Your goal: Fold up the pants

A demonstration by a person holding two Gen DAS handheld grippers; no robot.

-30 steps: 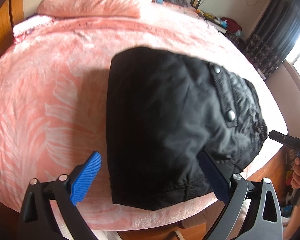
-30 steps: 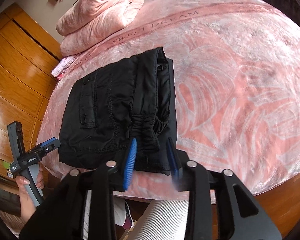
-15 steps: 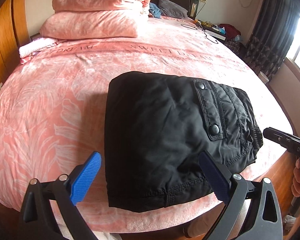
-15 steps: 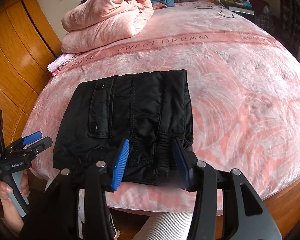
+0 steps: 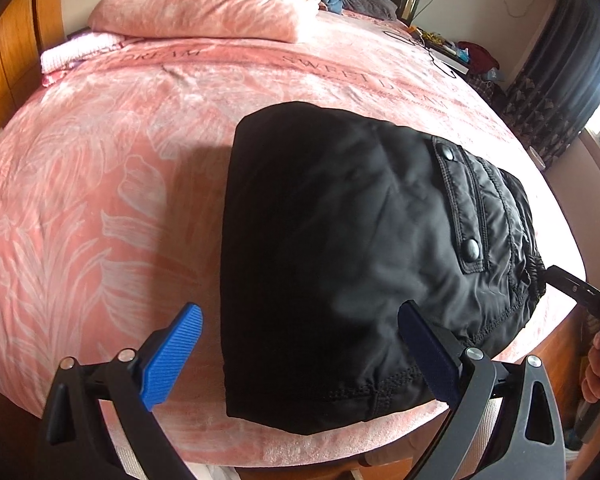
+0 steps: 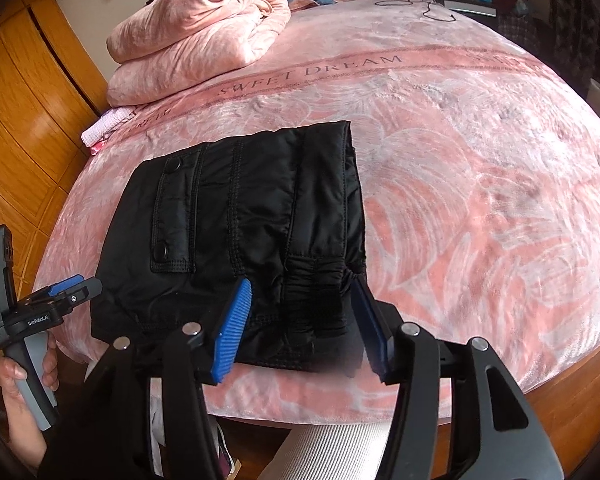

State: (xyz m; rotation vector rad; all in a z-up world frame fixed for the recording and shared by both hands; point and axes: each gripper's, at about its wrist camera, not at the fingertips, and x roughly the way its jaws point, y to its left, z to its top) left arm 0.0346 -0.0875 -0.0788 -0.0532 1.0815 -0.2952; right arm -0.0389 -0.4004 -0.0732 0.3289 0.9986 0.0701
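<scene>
Right wrist: pants (image 6: 236, 232) just beyond opening fingers (image 6: 236, 328).

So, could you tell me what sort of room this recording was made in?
Most likely a bedroom in a home: the black pants lie on a bed with a pink blanket, a folded pink quilt sits near the headboard, and a wooden wardrobe stands alongside.
</scene>
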